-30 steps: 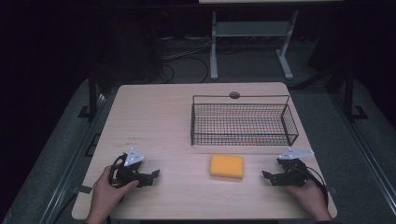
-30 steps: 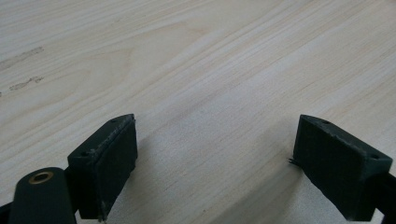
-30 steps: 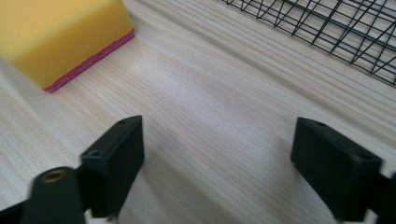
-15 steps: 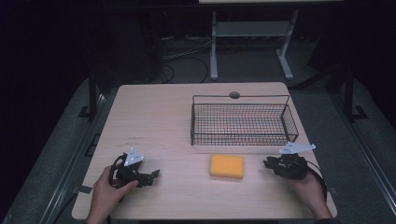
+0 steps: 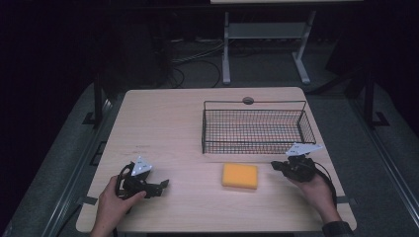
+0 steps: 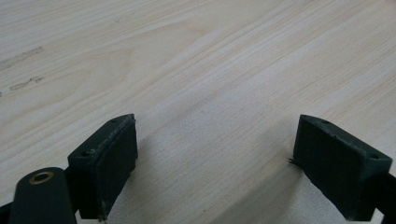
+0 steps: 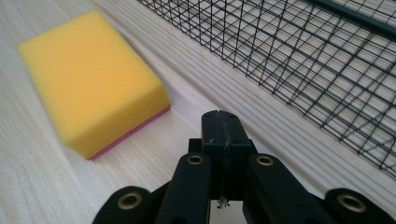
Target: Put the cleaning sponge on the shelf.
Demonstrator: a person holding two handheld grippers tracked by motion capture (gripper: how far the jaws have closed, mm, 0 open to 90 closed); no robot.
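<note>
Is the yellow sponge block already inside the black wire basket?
No, the yellow sponge block lies on the light wooden table, just in front of the black wire basket, left of the right gripper.

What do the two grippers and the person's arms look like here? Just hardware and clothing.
Both the left gripper and the right gripper are black, each topped by a grey three-cornered plate and trailing a black cable. The jaws are flat black blocks on black link arms with brass-coloured pivot rivets. The right wrist wears a dark band. No sleeves are visible on the forearms.
</note>
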